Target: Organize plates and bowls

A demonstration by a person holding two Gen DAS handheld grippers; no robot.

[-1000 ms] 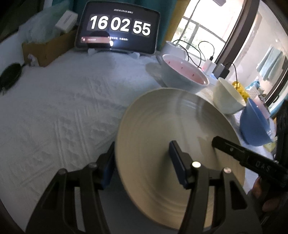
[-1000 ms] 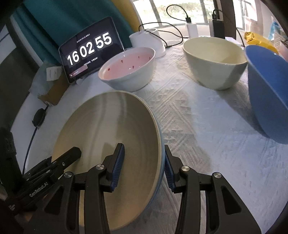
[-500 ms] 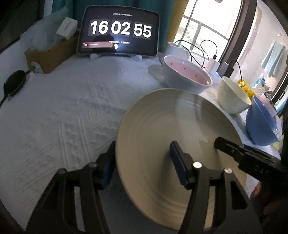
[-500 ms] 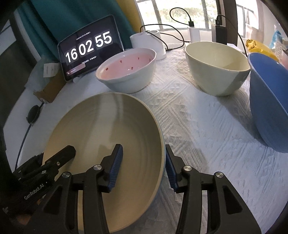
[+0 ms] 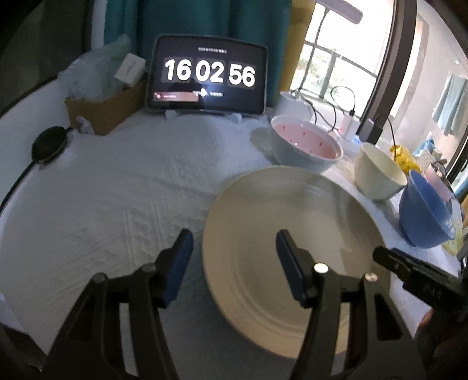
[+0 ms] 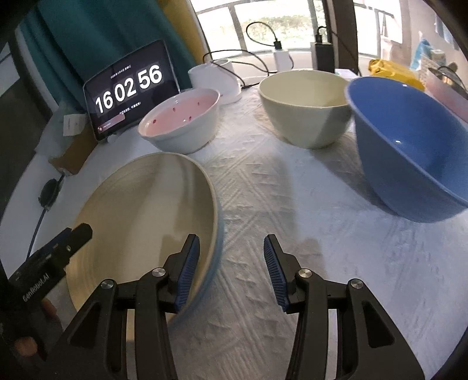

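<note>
Both claws drawn back; white embossed cloth [image 6: 307, 204], window [image 6: 263, 26] behind

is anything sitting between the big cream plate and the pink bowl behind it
Nothing visible does. Only bare white tablecloth lies between the cream plate and the pink bowl. The cream bowl and blue bowl stand off to the right.

A tabletop [image 5: 117, 198] covered with a white embossed cloth carries everything. On it lie a large cream plate [image 5: 292, 257], a pink-lined bowl [image 5: 304, 146], a cream bowl [image 5: 377, 172] and a blue bowl [image 5: 424, 216] in a row toward the window. At the back stand a tablet clock [image 5: 207, 74], a cardboard box [image 5: 102, 111] and a white container [image 6: 216, 79]; a black pouch [image 5: 48, 143] lies near the left edge.
</note>
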